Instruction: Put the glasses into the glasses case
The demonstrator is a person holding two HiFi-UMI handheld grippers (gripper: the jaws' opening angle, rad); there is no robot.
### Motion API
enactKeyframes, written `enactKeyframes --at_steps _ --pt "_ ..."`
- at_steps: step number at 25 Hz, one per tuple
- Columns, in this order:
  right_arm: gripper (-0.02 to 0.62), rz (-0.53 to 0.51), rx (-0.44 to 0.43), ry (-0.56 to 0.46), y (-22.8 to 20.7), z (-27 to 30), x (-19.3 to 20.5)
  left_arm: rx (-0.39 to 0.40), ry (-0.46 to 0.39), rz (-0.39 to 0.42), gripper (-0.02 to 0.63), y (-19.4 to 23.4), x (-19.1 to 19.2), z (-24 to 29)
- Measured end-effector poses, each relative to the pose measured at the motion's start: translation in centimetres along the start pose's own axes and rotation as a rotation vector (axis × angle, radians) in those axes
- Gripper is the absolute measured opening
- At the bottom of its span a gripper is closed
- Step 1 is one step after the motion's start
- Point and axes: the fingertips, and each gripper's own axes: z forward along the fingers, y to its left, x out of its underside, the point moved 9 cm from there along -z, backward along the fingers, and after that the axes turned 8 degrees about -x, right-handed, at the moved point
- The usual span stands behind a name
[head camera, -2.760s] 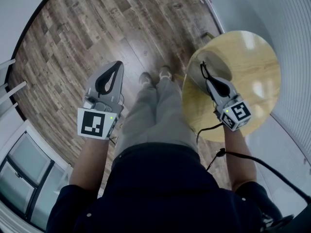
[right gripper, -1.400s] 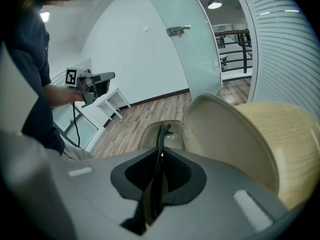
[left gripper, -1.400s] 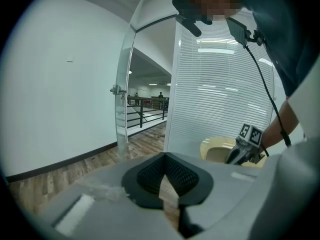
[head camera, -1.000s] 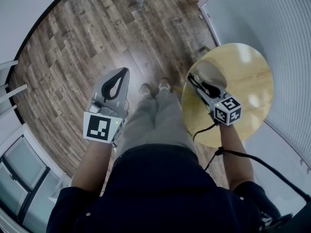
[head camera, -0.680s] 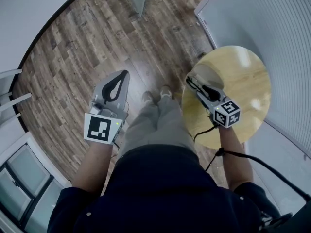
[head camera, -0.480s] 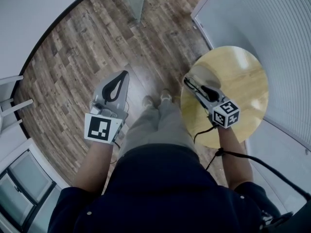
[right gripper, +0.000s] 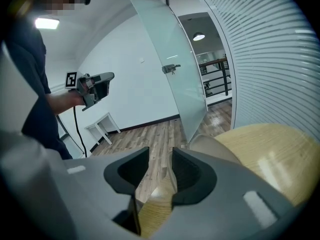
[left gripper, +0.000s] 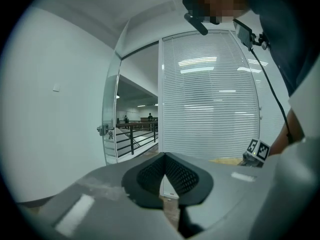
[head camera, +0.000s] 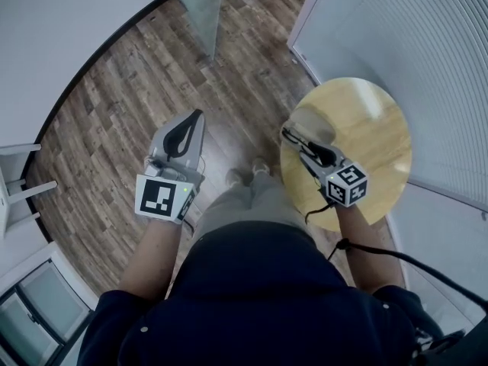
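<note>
A grey, oval glasses case (head camera: 311,120) lies at the left edge of the round wooden table (head camera: 370,128). No glasses show in any view. My right gripper (head camera: 285,133) hovers over the table's left rim just short of the case, open, with nothing between its fingers. In the right gripper view the case (right gripper: 207,145) sits just past the right gripper's (right gripper: 160,156) parted jaws, on the table (right gripper: 272,154). My left gripper (head camera: 198,114) is held out over the wooden floor, well left of the table. Its jaws meet at the tip of the left gripper (left gripper: 162,155), empty.
A glass door (head camera: 200,6) stands ahead and a wall of white blinds (head camera: 396,29) runs behind the table. White furniture legs (head camera: 19,189) are at far left. The person's legs (head camera: 244,189) are between the grippers. A black cable (head camera: 366,246) trails from the right gripper.
Both grippers have lifted a little. The right gripper's jaws stand slightly wider apart than a second ago. The case has not moved on the table.
</note>
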Motion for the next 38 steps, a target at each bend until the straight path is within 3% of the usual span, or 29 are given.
enactKeyframes --at_steps 13,20,28,32,38 --pt "0.152 -0.137 0.202 -0.291 3.8 -6.6 -3.7 0.057 -0.108 0.065 0.003 -1.4 -4.9 -2.1" --pt "0.117 -0.205 0.278 -0.411 5.1 -8.3 -3.4 0.056 -0.158 0.085 0.003 -2.6 -4.9 -3.5" --pt "0.017 -0.098 0.266 -0.571 7.3 -9.7 -4.3 0.083 -0.219 0.084 0.003 -2.9 -8.0 -4.4" --pt "0.014 -0.074 0.26 -0.601 7.4 -10.0 -5.1 0.085 -0.233 0.087 0.003 -2.2 -9.1 -4.7" --pt "0.009 -0.123 0.256 -0.581 7.0 -10.6 -5.9 0.01 -0.256 0.068 0.003 -1.2 -9.3 -5.7"
